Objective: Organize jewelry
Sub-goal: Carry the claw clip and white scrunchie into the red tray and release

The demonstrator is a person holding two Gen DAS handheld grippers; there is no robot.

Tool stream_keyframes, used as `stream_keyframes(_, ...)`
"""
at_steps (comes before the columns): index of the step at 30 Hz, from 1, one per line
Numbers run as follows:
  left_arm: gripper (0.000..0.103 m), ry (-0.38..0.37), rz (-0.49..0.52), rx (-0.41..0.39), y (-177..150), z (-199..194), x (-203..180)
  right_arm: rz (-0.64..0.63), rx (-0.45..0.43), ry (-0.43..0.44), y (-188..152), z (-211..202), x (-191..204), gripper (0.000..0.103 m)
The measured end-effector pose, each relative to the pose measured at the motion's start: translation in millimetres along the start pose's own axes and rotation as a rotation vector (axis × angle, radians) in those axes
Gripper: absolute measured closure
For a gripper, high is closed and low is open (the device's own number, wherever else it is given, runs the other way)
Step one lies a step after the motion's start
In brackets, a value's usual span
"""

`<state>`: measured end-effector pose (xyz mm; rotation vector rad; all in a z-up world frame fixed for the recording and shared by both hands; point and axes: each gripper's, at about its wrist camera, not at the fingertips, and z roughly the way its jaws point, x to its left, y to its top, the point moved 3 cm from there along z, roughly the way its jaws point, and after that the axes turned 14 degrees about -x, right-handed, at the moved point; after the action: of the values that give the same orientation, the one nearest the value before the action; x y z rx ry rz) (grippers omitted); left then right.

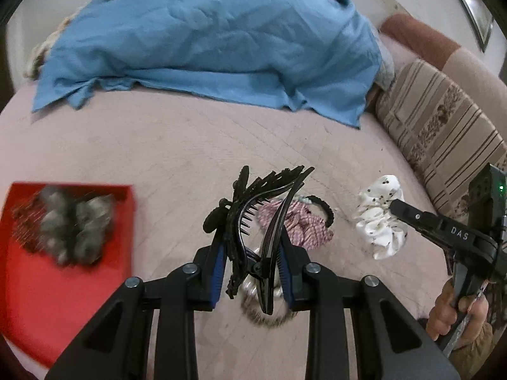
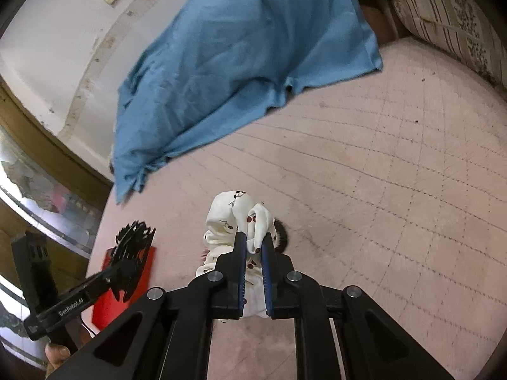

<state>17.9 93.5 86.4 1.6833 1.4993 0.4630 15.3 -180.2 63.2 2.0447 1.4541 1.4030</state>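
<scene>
1. Your left gripper (image 1: 253, 262) pinches the black plastic comb hair clip (image 1: 253, 221), lifted right of the red tray (image 1: 95, 285); carry it over level, then release low.
2. Your right gripper (image 2: 253, 250) pinches the white cherry-print fabric scrunchie (image 2: 231, 218), further right of the tray; hold gently, since it looks soft.
3. The pink knitted scrunchie (image 1: 301, 224) and the thin black hair tie (image 1: 326, 210) lie on the pink quilted bed (image 1: 158, 158).

Black hair claw (image 1: 253, 221) held tilted above pink bed; white cherry-print scrunchie (image 2: 234, 221) pinched upright.
</scene>
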Motion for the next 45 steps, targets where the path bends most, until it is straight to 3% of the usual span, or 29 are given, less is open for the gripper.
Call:
stream_keyframes(4, 0.074, 0.092, -0.022, -0.039, -9.2, -38.2, 31.3, -0.041, 0.003, 0.041, -5.4, -15.5, 29.3, 0.093)
stream_keyframes(9, 0.074, 0.254, -0.120, -0.034, -31.7, -77.1, 97.2, -0.122, 0.052, 0.117, -26.1, -17.9, 82.9, 0.093)
stream_keyframes(15, 0.074, 0.397, -0.254, -0.024, -57.7, -111.3, 178.3, -0.247, 0.157, 0.218, -74.8, 2.1, 164.3, 0.093)
stream_keyframes(25, 0.074, 0.471, -0.330, 0.016, -81.7, -105.7, 238.6, -0.437, 0.310, 0.285, -158.2, 63.0, 265.8, 0.093)
stream_keyframes(32, 0.074, 0.447, -0.357, -0.021, -83.7, -110.9, 254.3, -0.543, 0.390, 0.239, -204.7, 105.8, 285.6, 0.093)
stream_keyframes(37, 0.064, 0.434, -0.353, -0.054, -80.5, -118.8, 248.9, -0.559, 0.414, 0.227, -213.8, 108.8, 281.2, 0.090)
stream_keyframes(38, 0.063, 0.432, -0.354, -0.064, -79.1, -121.4, 247.0, -0.562, 0.414, 0.224, -214.2, 108.1, 281.0, 0.088)
stream_keyframes(40, 0.061, 0.429, -0.350, -0.077, -75.7, -127.4, 242.1, -0.558, 0.414, 0.232, -213.3, 102.9, 281.3, 0.068)
stream_keyframes(42, 0.057, 0.436, -0.338, -0.091, -72.4, -133.5, 236.3, -0.557, 0.400, 0.238, -210.6, 96.9, 282.9, 0.055)
stream_keyframes(45, 0.050, 0.448, -0.317, -0.111, -68.0, -142.4, 226.2, -0.564, 0.373, 0.251, -205.8, 83.1, 285.8, 0.053)
